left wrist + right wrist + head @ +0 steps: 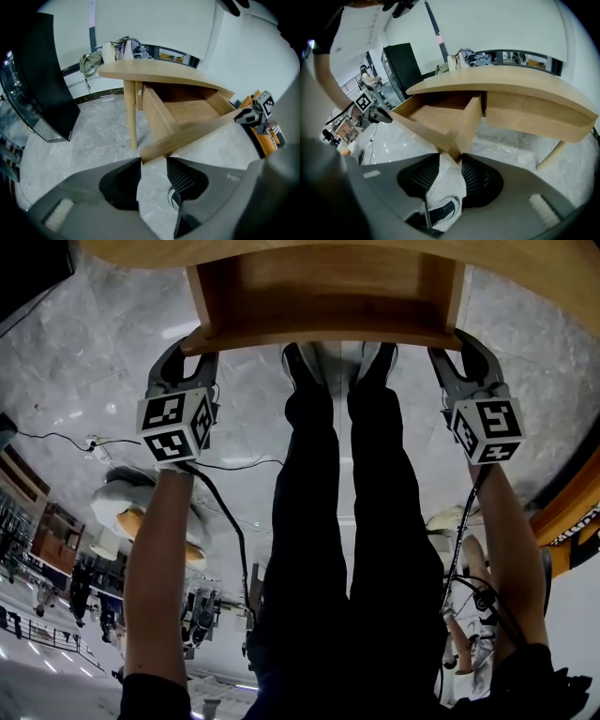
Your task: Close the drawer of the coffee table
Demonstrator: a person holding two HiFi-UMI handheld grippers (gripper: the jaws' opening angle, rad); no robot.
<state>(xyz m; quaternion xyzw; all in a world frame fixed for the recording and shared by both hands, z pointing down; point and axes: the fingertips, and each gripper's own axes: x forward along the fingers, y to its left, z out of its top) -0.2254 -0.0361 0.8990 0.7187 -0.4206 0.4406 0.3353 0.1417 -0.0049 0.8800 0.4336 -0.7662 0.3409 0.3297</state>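
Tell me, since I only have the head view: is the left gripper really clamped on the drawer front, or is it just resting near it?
Observer: It is clamped. In the left gripper view, the left gripper has the end corner of the open drawer front pinched between its pad tips.
Operator: The right one looks the same from above. Is it gripping too?
Observer: Yes. In the right gripper view, the right gripper has the opposite front corner of the drawer wedged between its pads, so both ends are held.
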